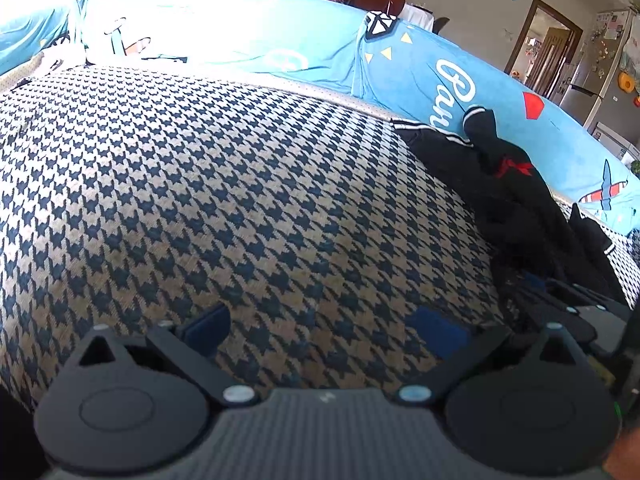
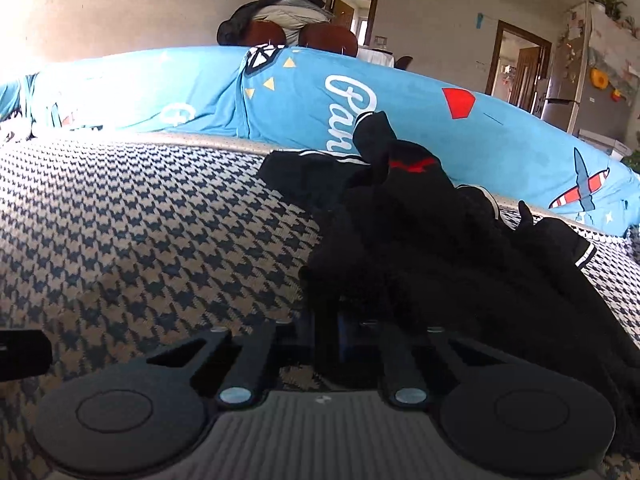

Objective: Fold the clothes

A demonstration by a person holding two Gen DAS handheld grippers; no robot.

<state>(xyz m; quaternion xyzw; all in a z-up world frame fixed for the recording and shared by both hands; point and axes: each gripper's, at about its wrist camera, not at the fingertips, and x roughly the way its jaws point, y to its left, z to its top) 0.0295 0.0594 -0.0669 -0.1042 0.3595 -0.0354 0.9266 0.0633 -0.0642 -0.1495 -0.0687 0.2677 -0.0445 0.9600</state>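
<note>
A black garment (image 2: 420, 248) with white-striped trim and a small red mark lies crumpled on the houndstooth sofa seat (image 2: 140, 232). My right gripper (image 2: 336, 332) is shut on the garment's near edge, the cloth bunched between its fingers. In the left wrist view the same black garment (image 1: 500, 184) lies to the right. My left gripper (image 1: 320, 326) stands open low over bare houndstooth seat (image 1: 200, 200), nothing between its blue pads (image 1: 438, 330). The right gripper's black body (image 1: 568, 312) shows at that view's right edge.
A blue printed cover (image 2: 400, 100) drapes over the sofa back behind the garment. Beyond it are brown chair backs (image 2: 328, 40) with clothes piled on them, a doorway (image 2: 516, 68) and a fridge (image 2: 568, 80) at the far right.
</note>
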